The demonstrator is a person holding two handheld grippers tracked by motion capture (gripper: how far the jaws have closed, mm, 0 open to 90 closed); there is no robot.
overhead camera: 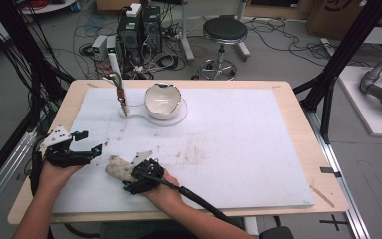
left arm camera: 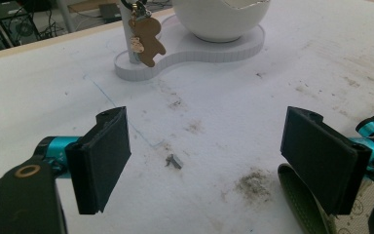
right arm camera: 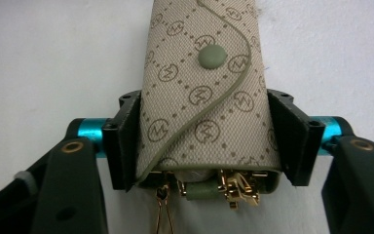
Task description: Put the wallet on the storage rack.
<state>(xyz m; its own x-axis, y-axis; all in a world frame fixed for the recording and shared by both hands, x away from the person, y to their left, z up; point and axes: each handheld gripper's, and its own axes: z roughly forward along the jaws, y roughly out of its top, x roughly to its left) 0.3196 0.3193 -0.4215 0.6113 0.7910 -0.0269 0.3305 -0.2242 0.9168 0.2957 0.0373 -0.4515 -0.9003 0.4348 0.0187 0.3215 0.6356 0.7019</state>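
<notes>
Nearest, the right gripper (right arm camera: 209,141) has its jaws pressed against both sides of a beige patterned key pouch (right arm camera: 207,97), which lies on the white mat (overhead camera: 238,149) at the near edge; gold clips (right arm camera: 233,187) show at the pouch's open end. Just left of it, the left gripper (left arm camera: 209,156) hangs with its jaws spread wide and nothing between them. Farther off stands a white bowl (overhead camera: 162,99) on a white base (overhead camera: 171,118), beside a post (overhead camera: 115,64) holding what looks like a brown figure-shaped charm (left arm camera: 148,39).

key pouch (right arm camera: 204,97) top cropped, keys (right arm camera: 233,187) half-hidden
</notes>
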